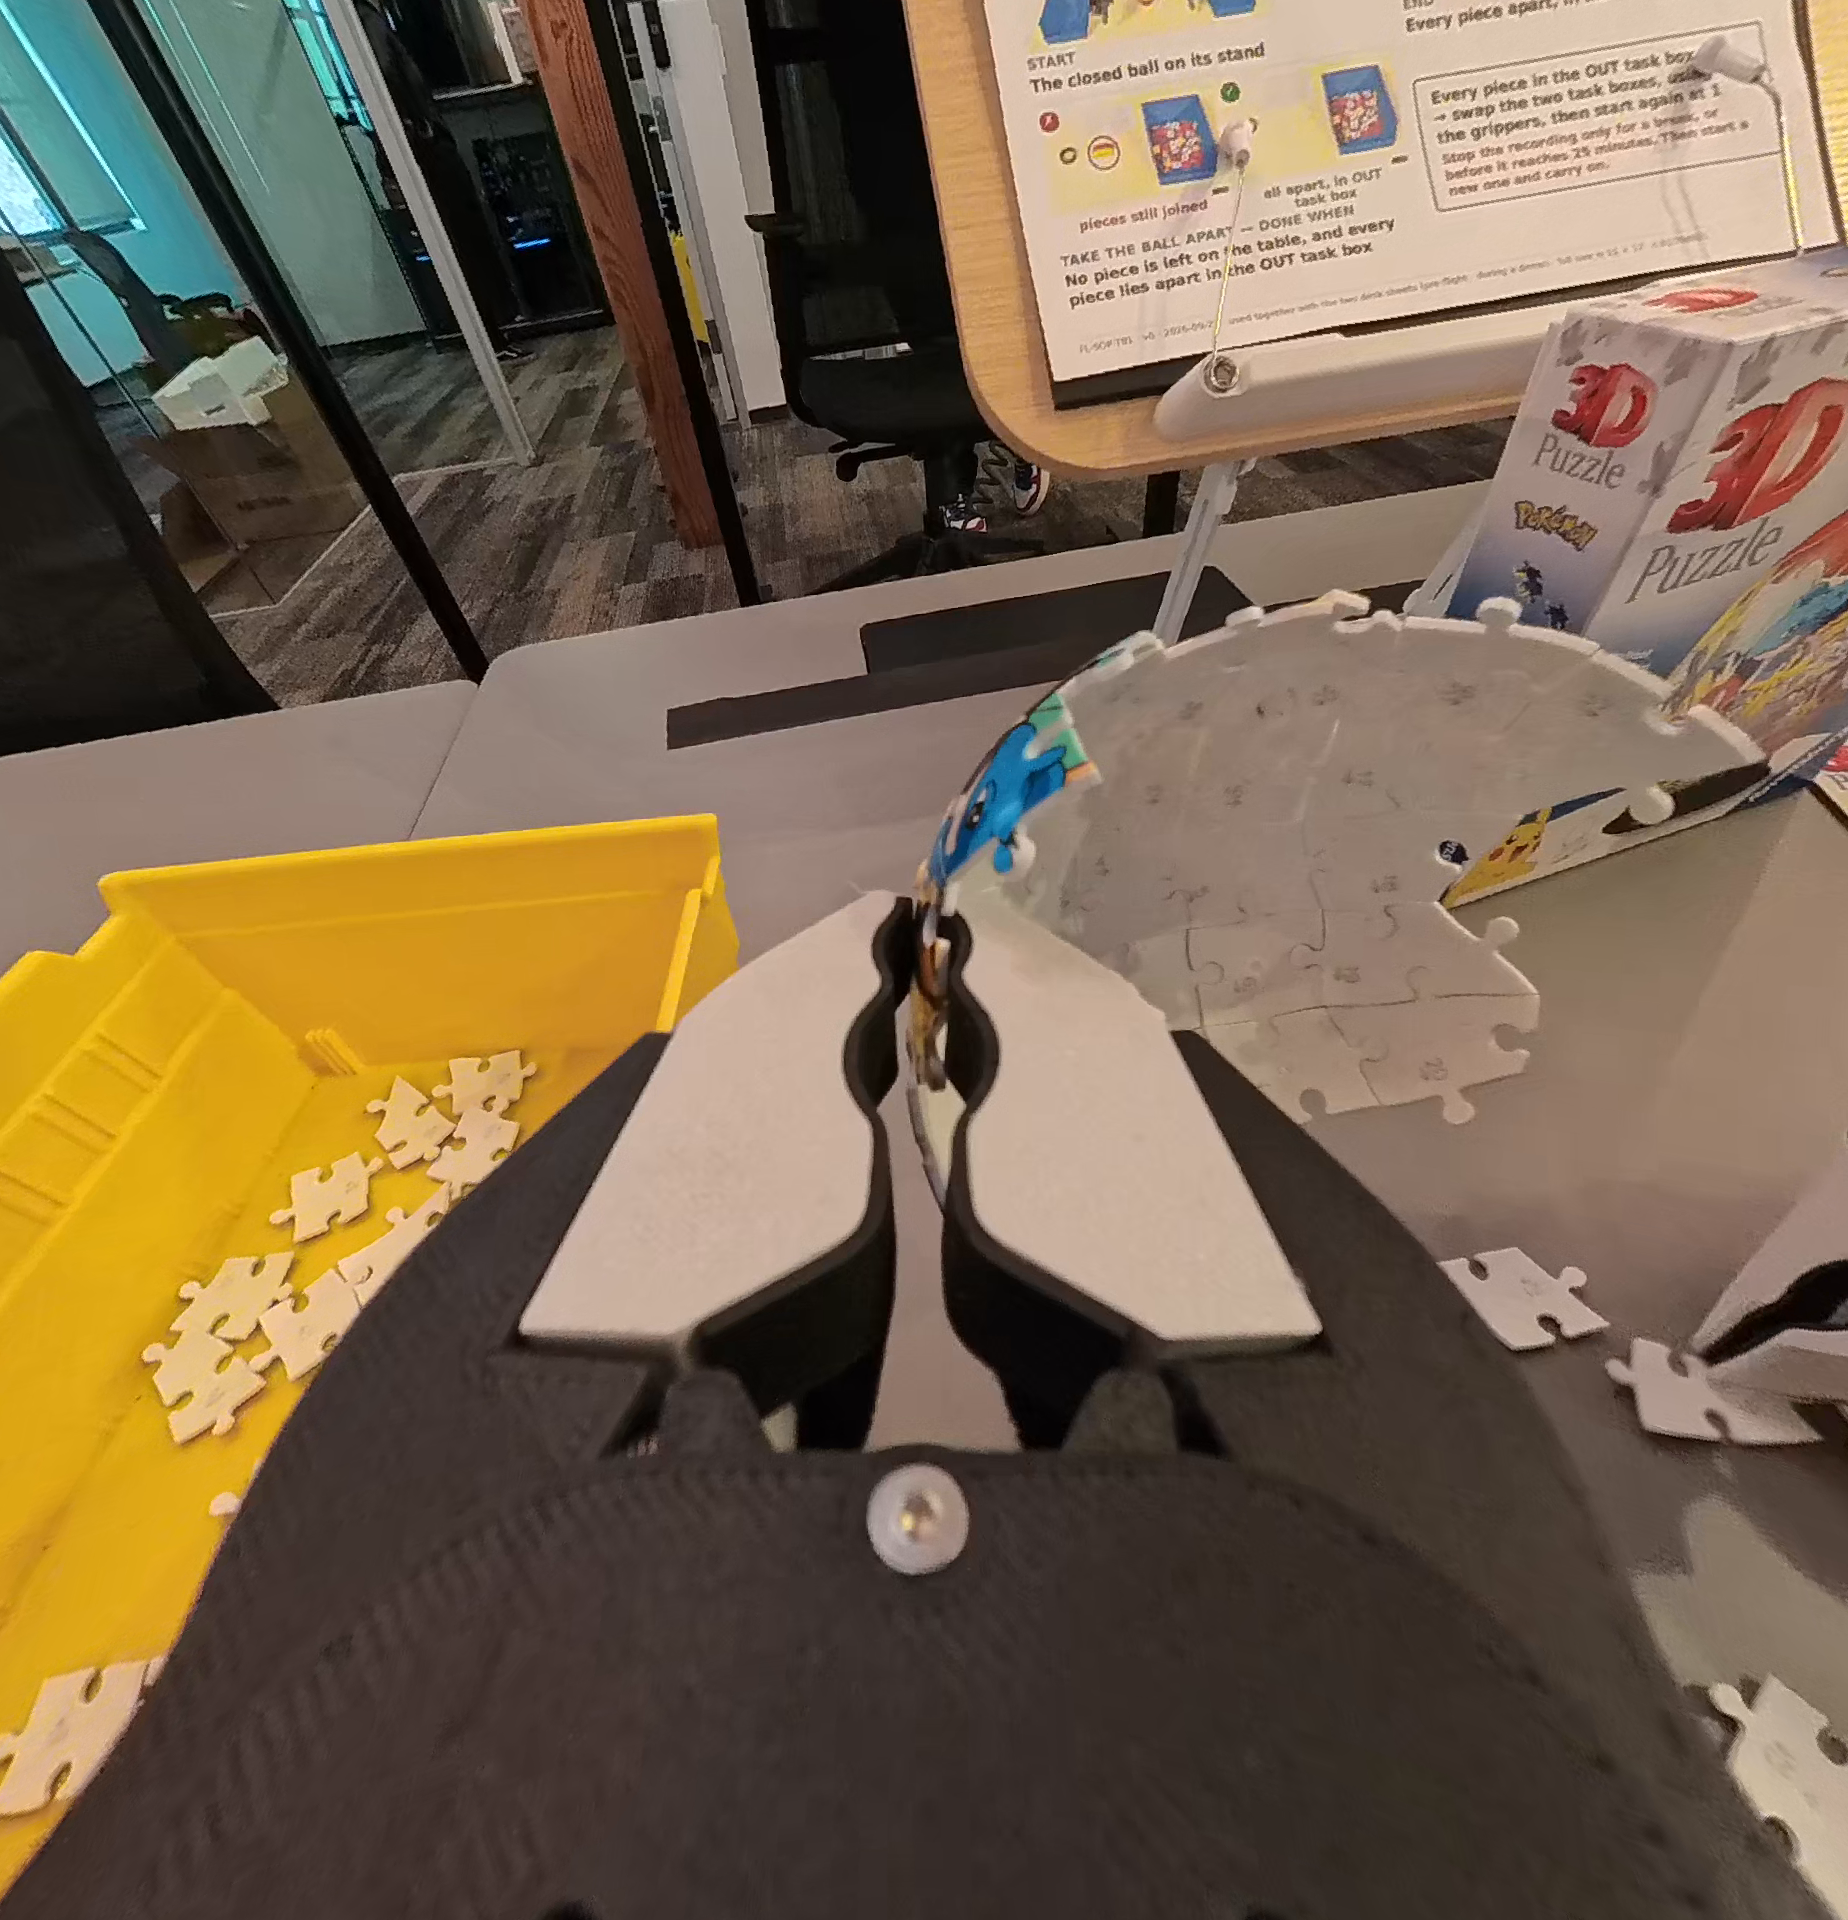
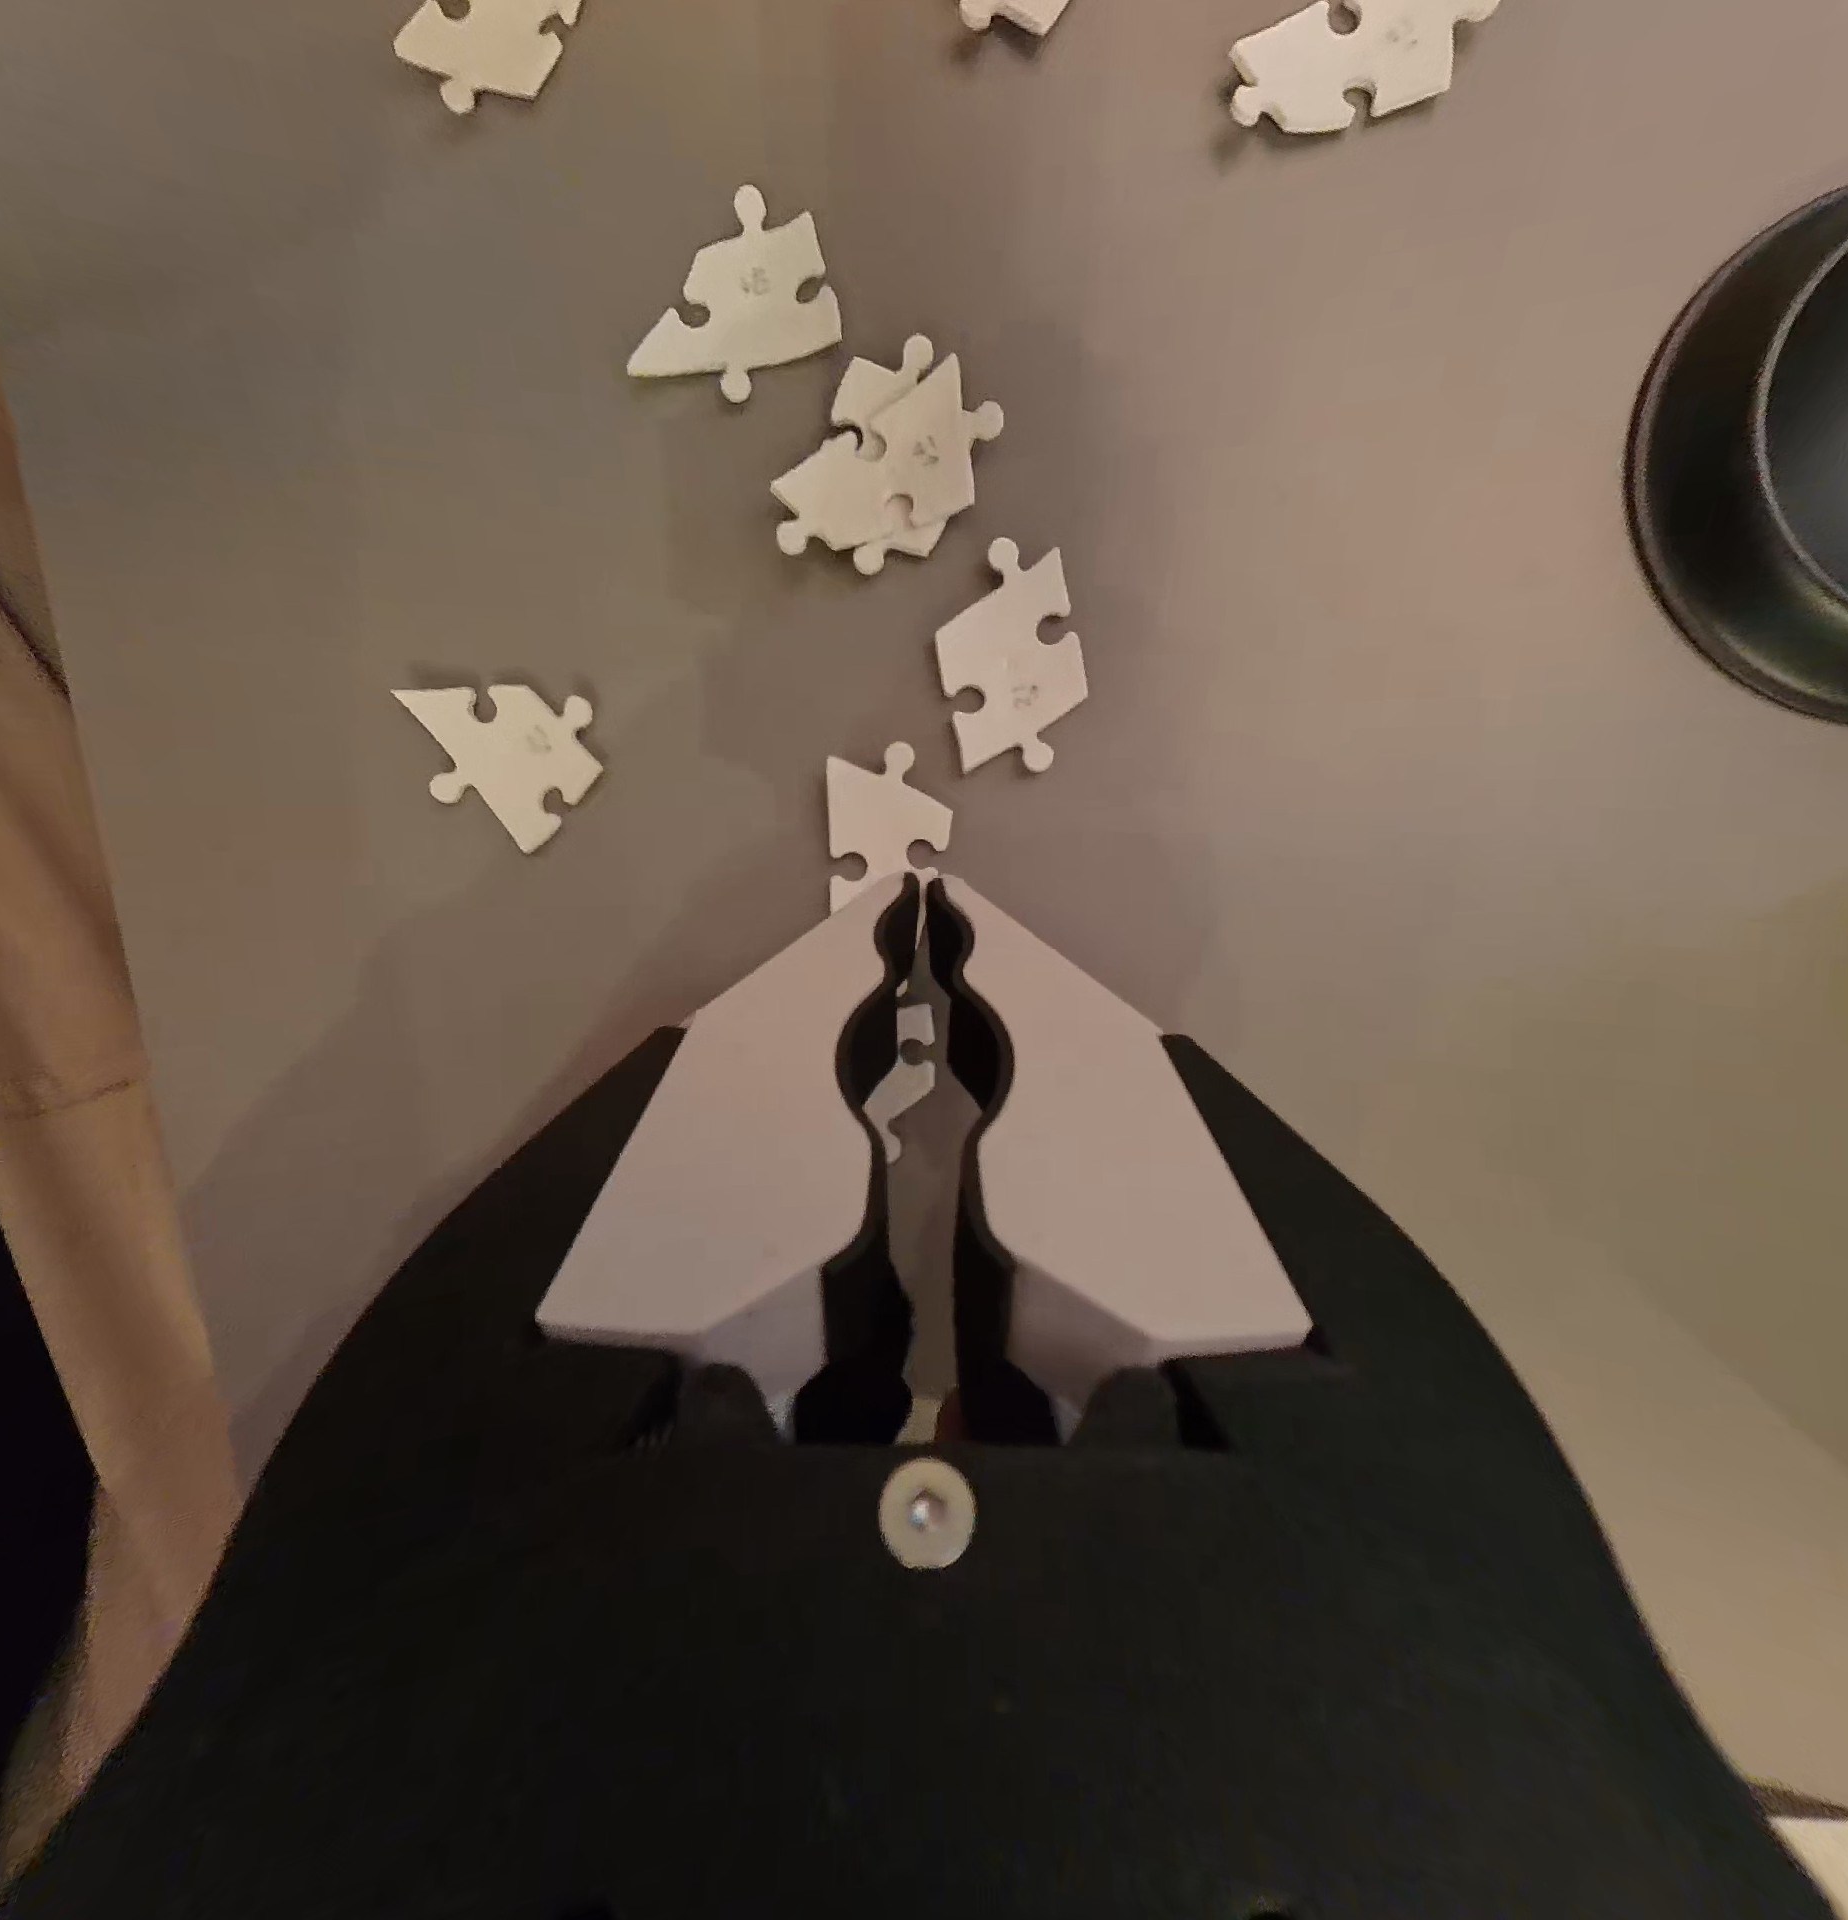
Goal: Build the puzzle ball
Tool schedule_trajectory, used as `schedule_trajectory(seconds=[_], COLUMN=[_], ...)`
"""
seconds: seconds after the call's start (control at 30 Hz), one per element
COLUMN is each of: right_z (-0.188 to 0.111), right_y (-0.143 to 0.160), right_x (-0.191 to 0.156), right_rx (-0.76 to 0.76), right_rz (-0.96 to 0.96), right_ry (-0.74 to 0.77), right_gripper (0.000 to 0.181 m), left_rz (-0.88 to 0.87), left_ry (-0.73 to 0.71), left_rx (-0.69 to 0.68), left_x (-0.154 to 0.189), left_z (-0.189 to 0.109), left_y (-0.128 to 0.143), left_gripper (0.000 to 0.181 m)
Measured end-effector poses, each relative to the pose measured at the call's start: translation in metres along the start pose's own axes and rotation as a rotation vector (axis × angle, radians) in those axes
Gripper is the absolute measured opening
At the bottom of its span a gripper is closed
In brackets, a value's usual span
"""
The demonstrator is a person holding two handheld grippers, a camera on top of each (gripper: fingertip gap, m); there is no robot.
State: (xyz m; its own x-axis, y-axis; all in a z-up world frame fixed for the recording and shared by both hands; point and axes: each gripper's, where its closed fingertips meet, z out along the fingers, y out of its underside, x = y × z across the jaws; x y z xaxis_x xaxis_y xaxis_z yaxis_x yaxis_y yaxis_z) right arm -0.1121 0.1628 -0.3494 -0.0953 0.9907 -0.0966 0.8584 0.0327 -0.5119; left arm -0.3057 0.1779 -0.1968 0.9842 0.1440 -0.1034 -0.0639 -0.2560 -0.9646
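Puzzle ball [image 1: 1304, 831] stands only part built: a curved shell of joined pieces, white inner side toward the camera, at about two o'clock in the left wrist view, held up over the grey counter [image 1: 1585, 1091] by its edge. By my reckoning less than half of the sphere is done, and many pieces are left to fit.

Going left to right in that view: a yellow bin [image 1: 307, 977] at nine o'clock holds a heap of loose pieces [image 1: 328, 1247], white side up; the left gripper [image 1: 930, 997] in the middle has its jaws nearly closed on the shell's printed rim; more single pieces lie on the counter at four o'clock, and the puzzle box [image 1: 1689, 499] stands at one o'clock, beside a board with an instruction sheet.

The right wrist view shows what the left cannot: the right gripper [image 2: 925, 894] points down at the counter, its jaws pinched on one white piece [image 2: 909, 1060] held edge-on, with a scatter of other pieces at twelve o'clock and a black round stand [image 2: 1772, 457] at three o'clock. Only the left view shows the shell, bin and box
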Motion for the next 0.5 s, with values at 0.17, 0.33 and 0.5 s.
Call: schedule_trajectory(seconds=[0.17, 0.33, 0.5], right_z=[0.005, -0.005, 0.001], right_y=[-0.007, -0.023, -0.035], right_x=[-0.006, 0.010, 0.025], right_rx=[0.034, 0.120, 0.104], right_rz=[0.008, 0.022, -0.024], right_ry=[-0.005, 0.035, 0.023], right_gripper=[0.000, 0.007, 0.020], left_rz=[-0.002, -0.005, -0.003], left_ry=[0.006, 0.007, 0.007], left_rx=[-0.003, 0.002, 0.003], left_x=[0.002, 0.002, 0.001], left_z=[0.001, 0.001, 0.001], left_y=[0.002, 0.000, -0.001], left_gripper=[0.003, 0.003, 0.003])
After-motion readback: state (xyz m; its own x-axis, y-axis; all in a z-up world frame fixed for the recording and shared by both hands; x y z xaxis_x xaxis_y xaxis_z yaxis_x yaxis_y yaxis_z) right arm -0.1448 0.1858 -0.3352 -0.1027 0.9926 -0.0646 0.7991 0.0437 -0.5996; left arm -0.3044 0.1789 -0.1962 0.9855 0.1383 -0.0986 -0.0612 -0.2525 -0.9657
